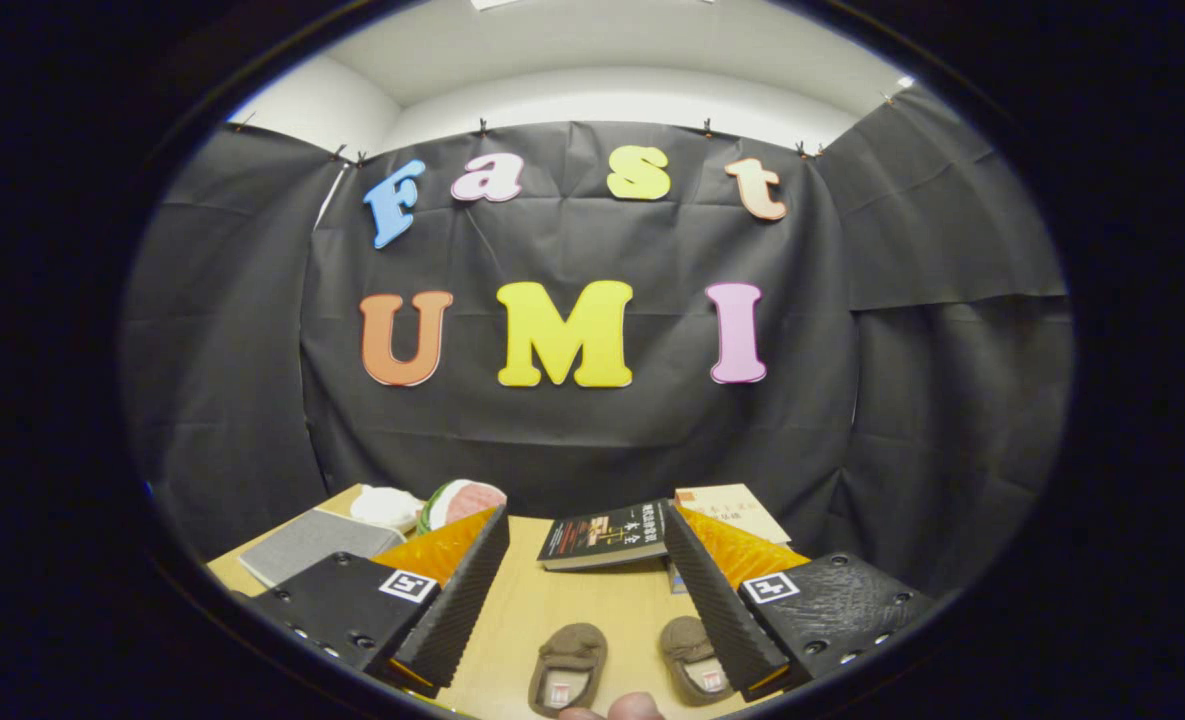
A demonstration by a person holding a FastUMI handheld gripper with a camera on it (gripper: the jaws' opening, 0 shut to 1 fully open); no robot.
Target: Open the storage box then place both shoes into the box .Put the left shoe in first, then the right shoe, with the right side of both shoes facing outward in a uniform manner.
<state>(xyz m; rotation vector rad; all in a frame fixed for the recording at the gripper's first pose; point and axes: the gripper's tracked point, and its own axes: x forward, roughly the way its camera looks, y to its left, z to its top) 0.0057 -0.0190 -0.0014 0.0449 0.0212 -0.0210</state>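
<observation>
Gripper view: I had the gripper (584,560) held up over the wooden table (592,610), fingers spread wide w/ nothing between the pads, nothing gripped. Both fingers (457,590) were black w/ ribbed inner faces, orange backing behind, and a small square marker on each mount. Down between the fingers, close to the near edge of the table, I saw two small brown shoes: left shoe (567,668) and right shoe (695,660), side by side, just apart, openings up, toes pointing away from me. A fingertip (635,707) of a person showed right at the near edge, just in front of the shoes. Beyond the fingers, a dark-covered book (604,535) lay flat on the table, and a tan-covered book (732,510) sat behind it to the right, partly hidden by the right finger. Off to the left past the left finger: a grey fabric-covered flat thing (307,545), prob. the storage box but I couldn't tell, lid or contents not readable from here. Behind it a white soft item (385,507) and a round pink-and-green item (460,502), touching or nearly so. Shoes weren't in any container.
</observation>
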